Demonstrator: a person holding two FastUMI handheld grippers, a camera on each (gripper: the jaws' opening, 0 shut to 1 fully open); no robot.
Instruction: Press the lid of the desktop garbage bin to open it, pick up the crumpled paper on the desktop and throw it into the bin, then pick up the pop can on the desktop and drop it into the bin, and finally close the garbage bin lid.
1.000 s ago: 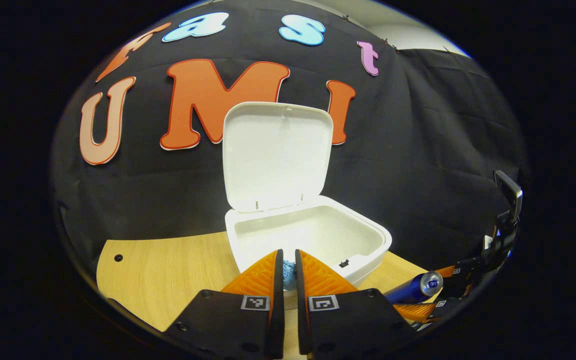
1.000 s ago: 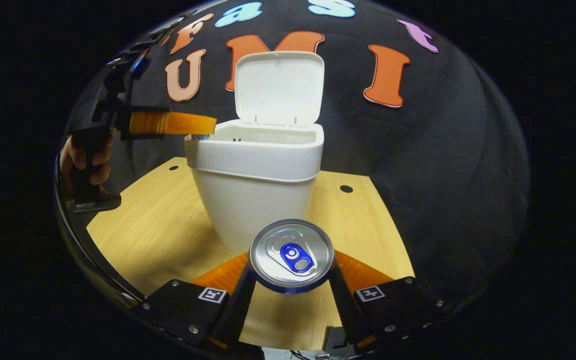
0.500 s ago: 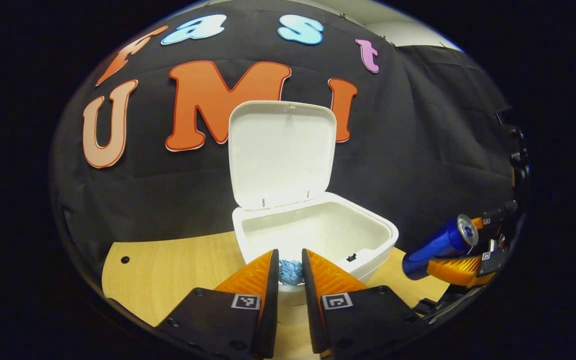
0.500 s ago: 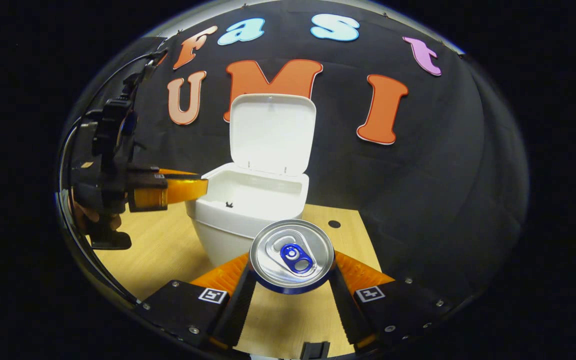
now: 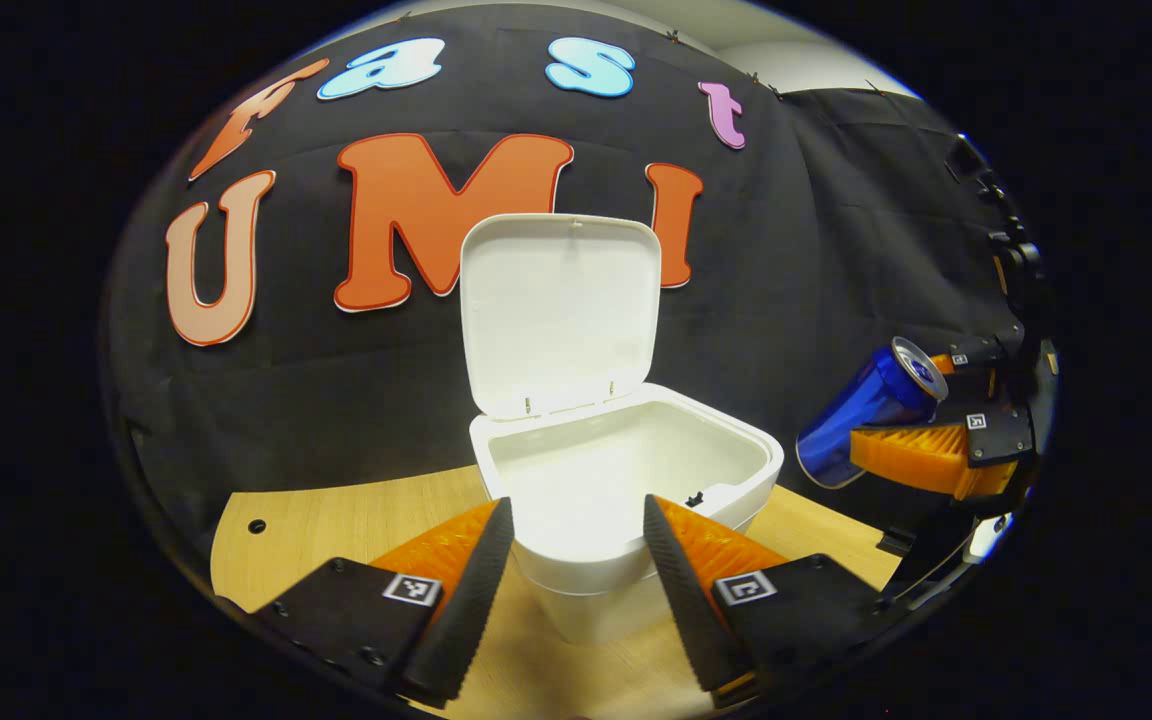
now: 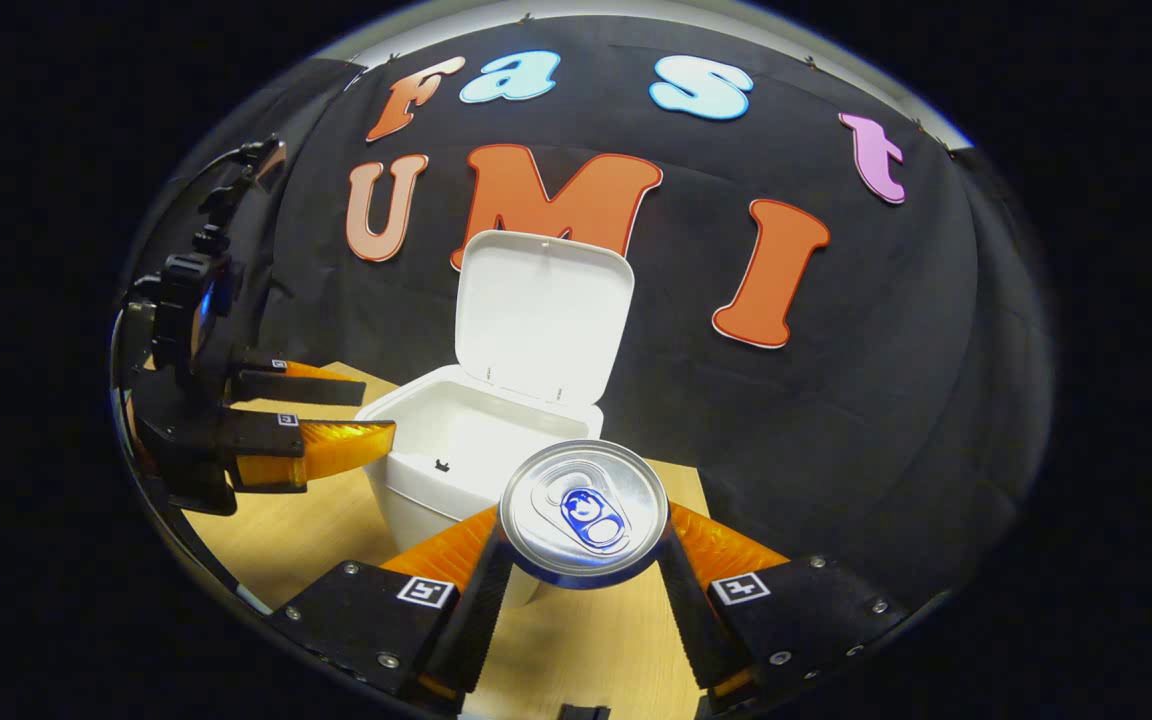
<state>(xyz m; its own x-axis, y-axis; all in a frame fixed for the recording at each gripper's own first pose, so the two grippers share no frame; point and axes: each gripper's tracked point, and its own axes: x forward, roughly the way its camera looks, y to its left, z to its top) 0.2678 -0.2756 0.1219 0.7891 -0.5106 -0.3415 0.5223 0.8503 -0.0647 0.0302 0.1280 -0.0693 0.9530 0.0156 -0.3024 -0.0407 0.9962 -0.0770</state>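
White plastic, the bin stands on the counter with its lid upright, mouth ahead and below the right tongs. Those clamp the pop can, long axis along the fingers, top toward the camera. The left tongs gape wide and empty at the bin's near rim. The can must travel forward over the opening.

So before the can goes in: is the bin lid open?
Open: the lid stands upright behind the bin, whose white inside shows.
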